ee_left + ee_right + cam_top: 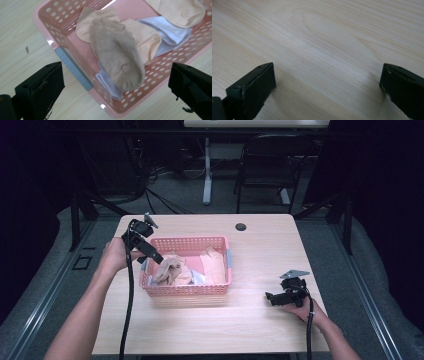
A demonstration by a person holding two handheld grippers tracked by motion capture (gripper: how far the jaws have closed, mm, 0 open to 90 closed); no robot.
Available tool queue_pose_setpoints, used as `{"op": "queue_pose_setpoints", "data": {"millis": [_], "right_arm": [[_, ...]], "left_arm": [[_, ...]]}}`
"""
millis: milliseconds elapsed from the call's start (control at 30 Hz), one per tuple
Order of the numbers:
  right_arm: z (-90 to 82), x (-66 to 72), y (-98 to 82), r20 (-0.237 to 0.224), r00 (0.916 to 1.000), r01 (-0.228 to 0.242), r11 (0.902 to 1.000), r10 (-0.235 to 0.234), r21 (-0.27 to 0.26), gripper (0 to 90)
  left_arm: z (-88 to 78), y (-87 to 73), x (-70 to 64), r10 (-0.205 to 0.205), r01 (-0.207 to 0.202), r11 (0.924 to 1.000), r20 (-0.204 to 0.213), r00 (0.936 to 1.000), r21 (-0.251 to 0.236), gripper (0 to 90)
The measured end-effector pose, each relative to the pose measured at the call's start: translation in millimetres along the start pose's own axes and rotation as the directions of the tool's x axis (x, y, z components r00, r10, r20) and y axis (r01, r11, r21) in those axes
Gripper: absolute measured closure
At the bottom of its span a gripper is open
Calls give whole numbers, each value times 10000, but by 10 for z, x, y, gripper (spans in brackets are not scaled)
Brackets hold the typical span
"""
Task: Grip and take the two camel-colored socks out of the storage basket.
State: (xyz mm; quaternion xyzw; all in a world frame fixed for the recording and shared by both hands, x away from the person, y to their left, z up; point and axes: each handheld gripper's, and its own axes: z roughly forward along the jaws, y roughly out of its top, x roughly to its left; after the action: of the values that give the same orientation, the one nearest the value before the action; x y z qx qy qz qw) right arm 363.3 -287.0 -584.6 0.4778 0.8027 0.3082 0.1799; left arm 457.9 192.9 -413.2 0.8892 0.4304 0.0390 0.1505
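Socks in a pink basket on a wood table, both grippers empty.

We see a dark room with grey floor, a chair (pixel 265 162) and cables behind the pale wood-grain table (pixel 260 245). The pink basket (pixel 186 290) sits left of table centre and holds tan, peach and white socks (pixel 117 57), heaped so that we can't count them. The left gripper (pixel 152 254) hovers over the basket's left rim with jaws spread wide, nothing between them. The right gripper (pixel 271 297) lies low near the table's right edge, well apart from the basket, jaws likewise wide over bare wood. The room's edges are too dark to read.
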Motion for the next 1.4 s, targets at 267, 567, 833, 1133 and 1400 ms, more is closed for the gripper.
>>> {"op": "queue_pose_setpoints", "data": {"millis": [267,567,833,1133,1400], "right_arm": [[0,0,0,2,10000,-1,10000,1,-3,0],[-1,1,-1,-7,10000,11,10000,-11,3,0],[-1,0,-1,-15,10000,19,10000,-19,-3,0],[-1,-1,-1,27,10000,30,10000,-30,10,0],[-1,0,-2,-12,10000,18,10000,-18,-6,0]], "left_arm": [[168,124,-107,77,-79,10000,408,9991,53,2],[464,171,-172,64,-92,9990,624,9980,445,2],[596,160,-129,-180,129,9979,810,9966,628,60],[712,127,-62,-547,488,9955,730,9958,815,333],[768,104,-13,-790,739,9923,479,9957,993,526]]}}
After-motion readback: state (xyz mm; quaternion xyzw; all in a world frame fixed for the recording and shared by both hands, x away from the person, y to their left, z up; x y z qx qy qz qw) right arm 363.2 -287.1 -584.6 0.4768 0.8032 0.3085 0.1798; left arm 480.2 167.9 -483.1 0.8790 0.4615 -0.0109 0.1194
